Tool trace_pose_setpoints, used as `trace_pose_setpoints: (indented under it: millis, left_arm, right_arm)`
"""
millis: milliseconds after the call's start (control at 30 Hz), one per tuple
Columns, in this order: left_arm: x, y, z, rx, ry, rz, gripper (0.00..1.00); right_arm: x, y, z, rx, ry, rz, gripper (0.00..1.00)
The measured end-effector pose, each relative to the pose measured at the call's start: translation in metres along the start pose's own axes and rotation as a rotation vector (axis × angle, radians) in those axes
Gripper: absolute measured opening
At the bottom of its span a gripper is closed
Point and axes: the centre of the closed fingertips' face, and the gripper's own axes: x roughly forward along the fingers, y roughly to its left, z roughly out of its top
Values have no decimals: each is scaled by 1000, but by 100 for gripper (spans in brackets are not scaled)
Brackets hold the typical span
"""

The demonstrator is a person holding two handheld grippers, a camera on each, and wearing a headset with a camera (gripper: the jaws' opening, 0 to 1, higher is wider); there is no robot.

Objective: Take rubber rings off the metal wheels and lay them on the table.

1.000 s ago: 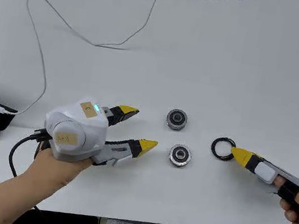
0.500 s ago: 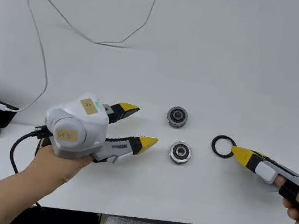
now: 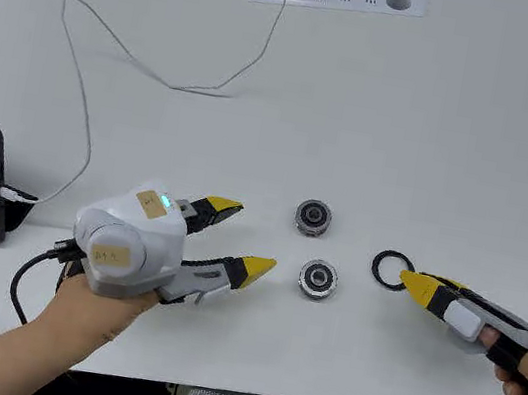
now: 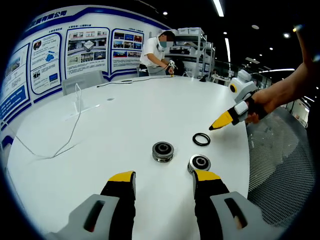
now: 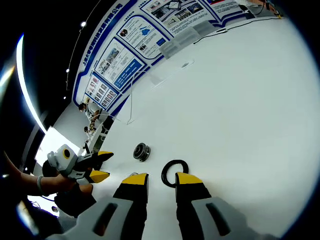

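Nothing has shifted: one ring [image 3: 391, 270] lies on the surface [image 3: 456, 139] right of the near wheel [image 3: 317, 278] and far wheel [image 3: 312, 217], the right tool [image 3: 407, 279], slightly open and empty, just beside it, and the left tool [image 3: 255, 235], wide open and empty, left of the near wheel, so the next removal appears unstarted.

Bright, even overhead light leaves the white table [image 3: 437, 135] sharp, with only faint shadows. Both gripper views bend strongly at their edges. Ceiling strips [image 4: 220, 7] glare, and a pale flare [image 5: 47, 142], perhaps a window, washes out part of the right gripper view.
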Motion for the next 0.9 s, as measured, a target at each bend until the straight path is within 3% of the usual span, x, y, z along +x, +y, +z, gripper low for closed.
trace_pose_setpoints:
  millis: [300,900]
  left_arm:
    - [-12,-11,-2,8,0,-8,47]
    - [-44,-18,1,10,-34,23,47]
  right_arm:
    - [-5,13,-1,-67,13,14,27]
    - [-21,40,-10,-155,17,27,37]
